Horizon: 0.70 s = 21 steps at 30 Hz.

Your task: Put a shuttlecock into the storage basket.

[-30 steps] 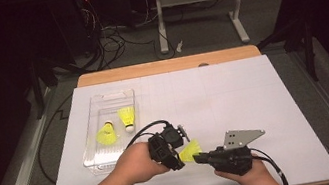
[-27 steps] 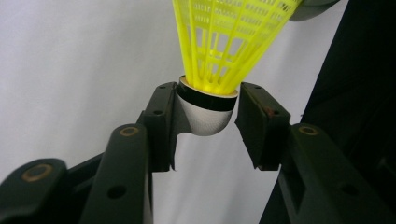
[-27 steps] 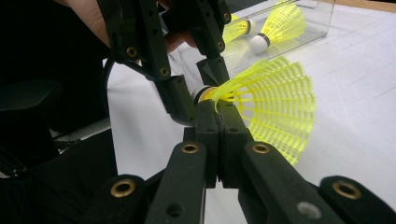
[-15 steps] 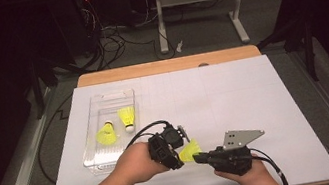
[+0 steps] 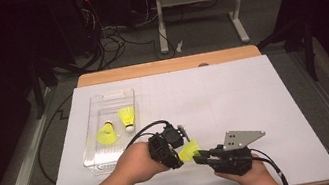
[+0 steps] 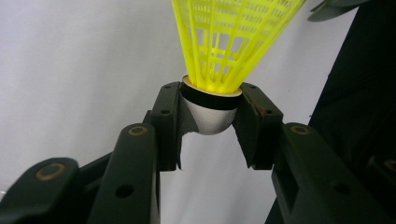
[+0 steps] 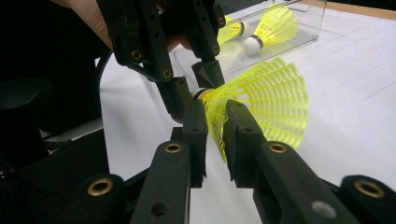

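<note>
Left tool (image 6: 210,126) pinches the shuttlecock (image 6: 224,46) cork; right tool (image 7: 215,135), just loosening, straddles its skirt

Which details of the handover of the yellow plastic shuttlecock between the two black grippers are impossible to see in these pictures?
- High view: the yellow plastic shuttlecock is too small to show either grip.
- Left gripper view: the skirt's rim is cut off by the top edge; the left gripper clamps the white cork.
- Right gripper view: the right gripper has just been opening around the skirt; whether its pads touch it is unclear.
</note>
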Each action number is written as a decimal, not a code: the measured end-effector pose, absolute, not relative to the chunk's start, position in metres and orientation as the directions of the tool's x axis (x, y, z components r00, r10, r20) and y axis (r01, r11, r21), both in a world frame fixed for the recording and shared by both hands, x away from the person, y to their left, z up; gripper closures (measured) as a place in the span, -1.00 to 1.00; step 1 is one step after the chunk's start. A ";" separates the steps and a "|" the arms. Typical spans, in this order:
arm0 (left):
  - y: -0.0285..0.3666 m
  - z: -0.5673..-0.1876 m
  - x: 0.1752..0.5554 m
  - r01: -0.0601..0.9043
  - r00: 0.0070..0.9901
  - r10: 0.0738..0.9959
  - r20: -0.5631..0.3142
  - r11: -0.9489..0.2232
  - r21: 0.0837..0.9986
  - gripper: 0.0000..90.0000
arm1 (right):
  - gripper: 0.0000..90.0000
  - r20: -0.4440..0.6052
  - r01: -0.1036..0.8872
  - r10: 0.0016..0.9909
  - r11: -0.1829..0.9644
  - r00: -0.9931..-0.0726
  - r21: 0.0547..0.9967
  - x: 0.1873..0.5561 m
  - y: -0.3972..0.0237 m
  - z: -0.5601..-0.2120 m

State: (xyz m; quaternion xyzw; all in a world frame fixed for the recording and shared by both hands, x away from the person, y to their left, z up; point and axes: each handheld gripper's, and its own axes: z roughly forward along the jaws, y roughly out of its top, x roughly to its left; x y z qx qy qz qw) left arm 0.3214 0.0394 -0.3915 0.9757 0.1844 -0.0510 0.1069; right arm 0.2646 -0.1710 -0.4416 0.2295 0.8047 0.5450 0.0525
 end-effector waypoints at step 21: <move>0.051 -0.391 0.325 0.426 0.904 0.410 -0.124 -0.889 0.166 0.41 | -0.05 0.077 0.288 0.554 0.305 -0.829 0.908 0.265 -0.195 -0.443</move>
